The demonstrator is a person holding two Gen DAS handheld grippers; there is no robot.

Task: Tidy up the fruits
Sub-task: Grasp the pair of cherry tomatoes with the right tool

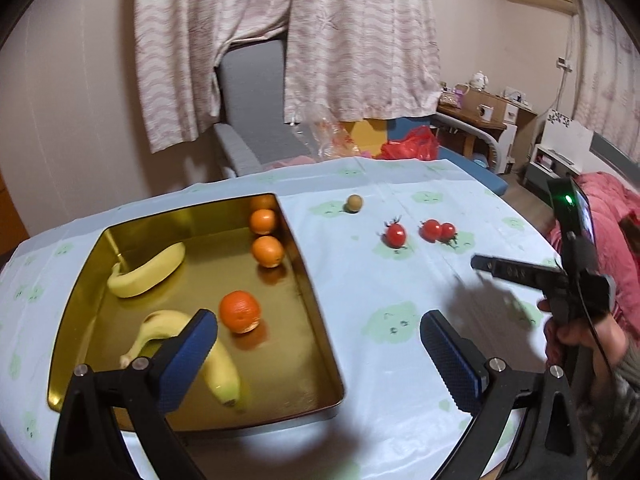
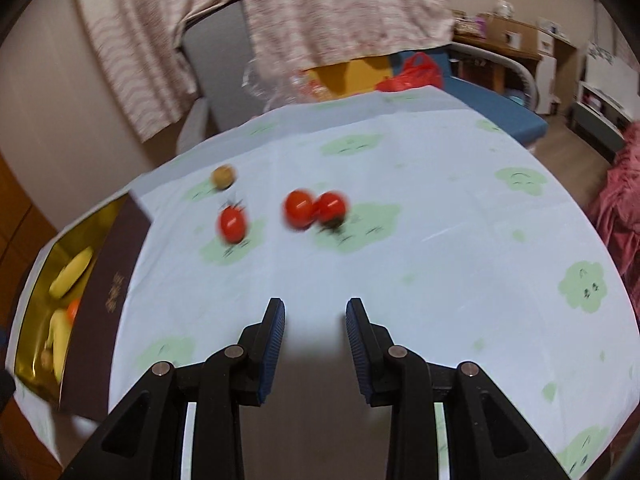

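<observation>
The right gripper (image 2: 315, 344), jaws spread and empty, pointed at three cherry tomatoes (image 2: 298, 208) lying loose on the worktop (image 2: 440, 240) straight ahead, nearer it than the spread, empty left gripper (image 1: 319, 344) beside the gold tray (image 1: 308, 280).

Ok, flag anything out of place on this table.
Three cherry tomatoes and a small brown fruit still lie loose on the tablecloth, outside the gold tray holding the bananas and oranges. Nothing spilled or damaged.
</observation>
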